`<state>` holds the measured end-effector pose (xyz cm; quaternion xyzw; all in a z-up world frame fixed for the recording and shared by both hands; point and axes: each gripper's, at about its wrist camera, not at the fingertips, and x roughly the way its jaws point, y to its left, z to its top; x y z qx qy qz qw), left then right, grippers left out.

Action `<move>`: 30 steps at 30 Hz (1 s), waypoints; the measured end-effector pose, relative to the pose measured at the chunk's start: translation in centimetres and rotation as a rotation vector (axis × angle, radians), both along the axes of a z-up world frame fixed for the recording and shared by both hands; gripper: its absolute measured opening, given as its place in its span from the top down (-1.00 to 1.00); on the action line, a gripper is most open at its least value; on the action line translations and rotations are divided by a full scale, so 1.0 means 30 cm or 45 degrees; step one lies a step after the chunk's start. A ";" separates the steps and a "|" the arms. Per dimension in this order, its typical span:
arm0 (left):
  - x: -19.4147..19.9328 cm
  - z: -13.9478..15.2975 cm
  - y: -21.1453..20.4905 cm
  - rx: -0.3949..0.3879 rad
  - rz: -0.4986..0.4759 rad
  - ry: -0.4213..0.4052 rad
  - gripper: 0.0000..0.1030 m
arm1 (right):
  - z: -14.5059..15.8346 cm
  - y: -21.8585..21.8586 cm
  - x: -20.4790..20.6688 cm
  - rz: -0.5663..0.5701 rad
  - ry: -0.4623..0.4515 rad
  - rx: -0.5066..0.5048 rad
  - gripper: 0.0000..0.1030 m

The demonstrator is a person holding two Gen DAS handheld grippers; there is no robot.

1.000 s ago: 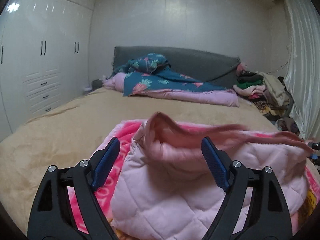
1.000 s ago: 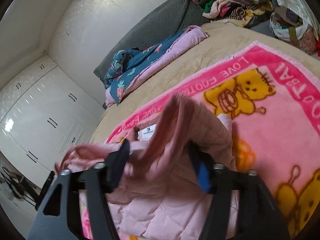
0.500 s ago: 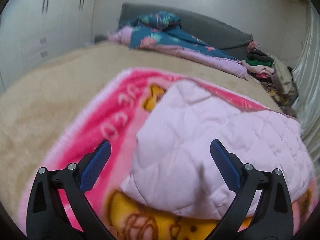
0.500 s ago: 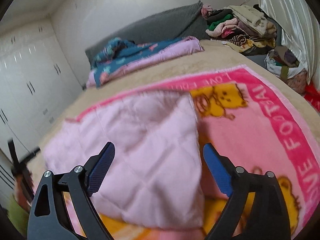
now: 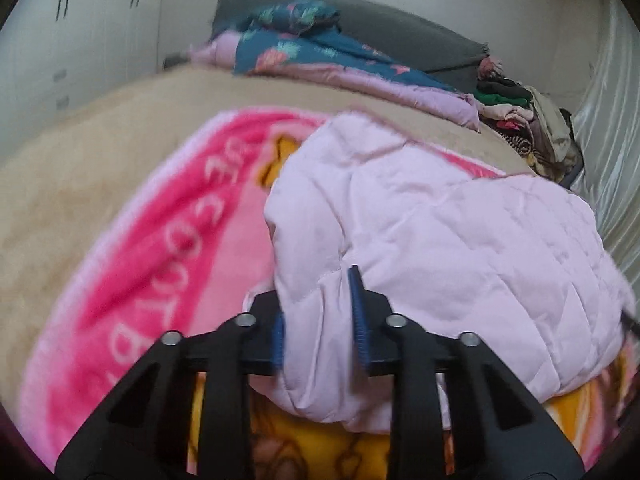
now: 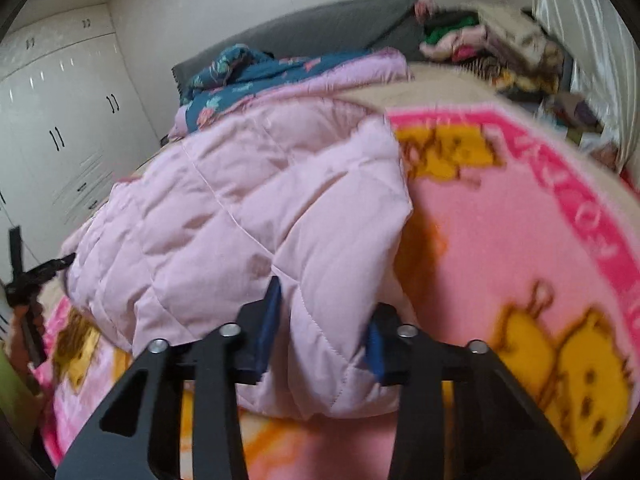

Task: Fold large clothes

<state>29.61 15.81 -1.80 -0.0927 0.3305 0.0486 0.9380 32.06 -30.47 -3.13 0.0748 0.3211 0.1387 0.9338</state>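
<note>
Both grippers dropped to the near hem and their jaws just closed: left gripper (image 5: 318,322) and right gripper (image 6: 320,330) each clamp the pink quilted jacket (image 5: 432,224), lower centre, on the bed's blanket (image 5: 160,256). Puffy, light, slippery; pinch seams.

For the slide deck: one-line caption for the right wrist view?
Right gripper pinches the near edge of a pale pink quilted jacket lying folded on a pink cartoon-bear fleece blanket.

The bed (image 5: 80,168) carries a pink blanket (image 5: 160,264) at 6 o'clock, a teal quilt (image 5: 320,56) at 12, clothes (image 5: 532,120) at 2.
</note>
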 end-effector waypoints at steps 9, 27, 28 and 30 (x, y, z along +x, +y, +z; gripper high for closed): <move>0.185 0.092 -0.023 0.117 0.020 -0.034 0.73 | 0.086 0.000 0.188 -0.101 -0.019 0.010 0.55; 0.312 -0.045 -0.039 0.167 0.082 0.138 0.63 | -0.103 -0.010 0.347 -0.194 0.200 -0.043 0.08; 0.306 -0.042 -0.036 0.160 0.083 0.148 0.60 | -0.100 -0.024 0.336 -0.226 0.205 -0.029 -0.05; 0.295 -0.034 -0.028 0.165 0.092 0.175 0.48 | -0.088 -0.053 0.315 -0.250 0.196 0.014 -0.43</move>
